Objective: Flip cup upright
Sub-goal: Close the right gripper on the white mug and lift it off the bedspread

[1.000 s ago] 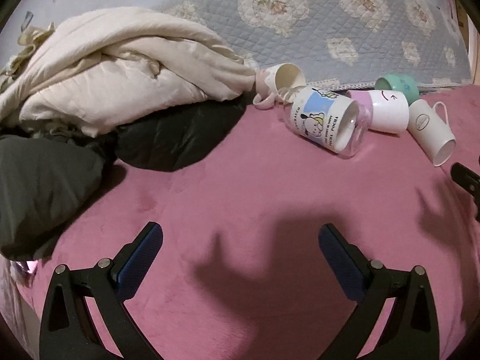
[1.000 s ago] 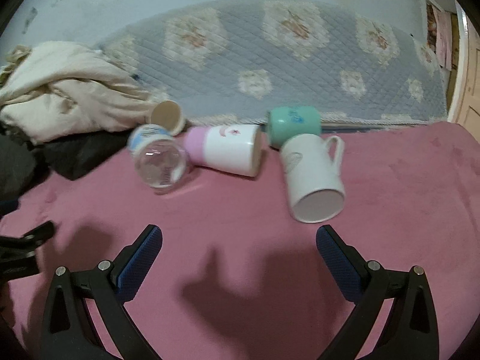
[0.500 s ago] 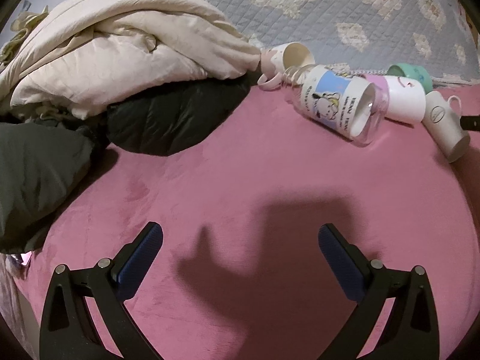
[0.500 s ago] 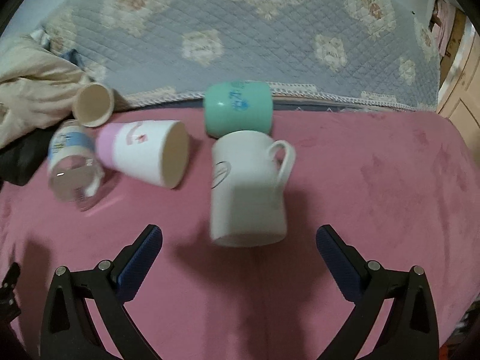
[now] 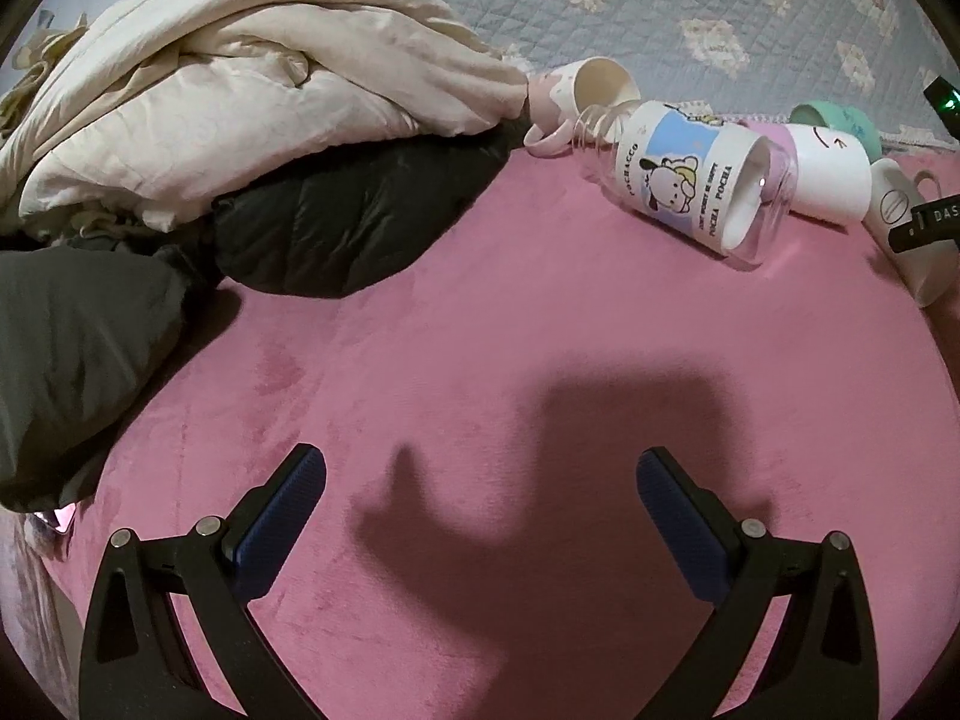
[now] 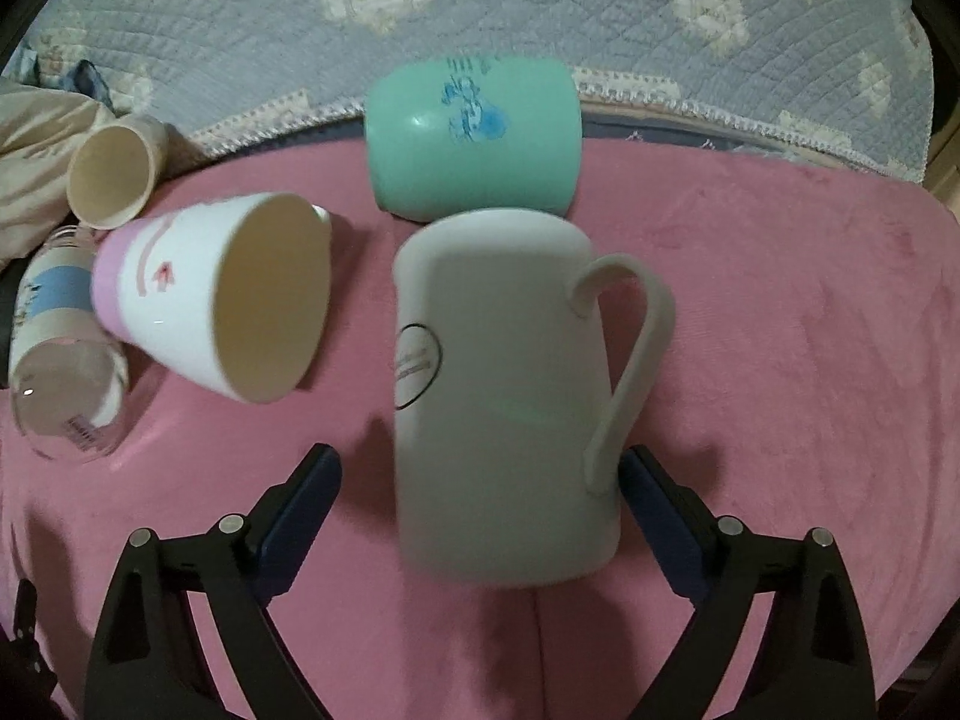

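Observation:
A tall white mug (image 6: pixel 498 396) with a handle on its right lies on its side on the pink blanket (image 6: pixel 780 330), mouth toward me. My right gripper (image 6: pixel 480 480) is open, its fingers on either side of the mug's mouth end, not closed on it. The mug also shows at the right edge of the left wrist view (image 5: pixel 900 210), partly hidden by the right gripper's body. My left gripper (image 5: pixel 480 480) is open and empty over bare blanket, well short of the cups.
Lying on their sides: a green cup (image 6: pixel 474 138), a pink-and-white cup (image 6: pixel 222 294), a clear glass with a cartoon label (image 5: pixel 696 180) and a beige cup (image 6: pixel 114 174). Cream and black bedding (image 5: pixel 240 120) is piled at left. A grey quilt (image 6: pixel 480 0) lies behind.
My right gripper has moved forward to the white mug, which now lies between its open fingers. My left gripper has shifted slightly and stays open.

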### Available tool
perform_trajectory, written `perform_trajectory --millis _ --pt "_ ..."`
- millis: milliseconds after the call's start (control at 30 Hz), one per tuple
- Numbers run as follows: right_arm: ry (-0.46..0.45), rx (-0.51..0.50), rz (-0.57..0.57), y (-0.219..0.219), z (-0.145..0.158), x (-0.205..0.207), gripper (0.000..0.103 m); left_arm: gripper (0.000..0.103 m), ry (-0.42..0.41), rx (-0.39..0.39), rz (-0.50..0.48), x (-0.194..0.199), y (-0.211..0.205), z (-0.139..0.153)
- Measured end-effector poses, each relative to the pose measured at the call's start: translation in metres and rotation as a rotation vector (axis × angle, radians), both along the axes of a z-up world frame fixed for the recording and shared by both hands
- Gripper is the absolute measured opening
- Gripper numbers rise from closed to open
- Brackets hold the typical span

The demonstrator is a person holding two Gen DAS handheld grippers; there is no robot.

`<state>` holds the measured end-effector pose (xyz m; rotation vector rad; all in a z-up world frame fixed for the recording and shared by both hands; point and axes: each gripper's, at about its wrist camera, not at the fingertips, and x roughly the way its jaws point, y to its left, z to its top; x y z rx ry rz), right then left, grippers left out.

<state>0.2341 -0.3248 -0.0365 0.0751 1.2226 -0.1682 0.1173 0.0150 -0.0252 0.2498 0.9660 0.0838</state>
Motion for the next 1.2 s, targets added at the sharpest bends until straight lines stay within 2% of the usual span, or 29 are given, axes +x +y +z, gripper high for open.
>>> perform_trajectory --millis 33,67,200,400,500,633,733,867,1000,1200 --pt "0.017 0.013 -0.010 -0.004 -0.006 0.001 0.091 0.103 0.001 0.003 -0.003 0.000 0.000 -0.001" --pt "0.024 0.016 -0.020 -0.007 -0.010 0.002 0.080 0.103 0.000 0.005 -0.005 0.000 -0.001 -0.001" --pt "-0.024 0.074 -0.033 -0.017 -0.011 -0.011 0.080 0.103 -0.005 -0.007 -0.009 -0.002 0.001 0.001" --pt "-0.083 0.118 -0.025 -0.006 0.012 -0.050 0.079 0.103 -0.019 -0.060 -0.002 -0.003 0.001 0.006" --pt "-0.127 0.150 0.007 0.011 0.031 -0.073 0.079 0.103 -0.013 -0.095 0.000 -0.006 0.002 0.008" --pt "-0.181 0.191 0.077 0.047 0.053 -0.098 0.079 0.103 -0.018 -0.075 -0.002 -0.015 0.006 0.010" --pt "-0.212 0.196 0.128 0.077 0.061 -0.114 0.079 0.103 -0.023 -0.095 0.019 -0.021 0.016 0.013" --pt "-0.226 0.221 0.150 0.109 0.060 -0.126 0.079 0.103 -0.026 -0.145 0.058 -0.026 0.031 0.020" --pt "-0.201 0.268 0.179 0.133 0.047 -0.138 0.079 0.103 -0.042 -0.154 0.078 -0.031 0.040 0.027" --pt "-0.129 0.233 0.256 0.161 0.023 -0.152 0.080 0.103 -0.058 -0.143 0.083 -0.036 0.043 0.031"
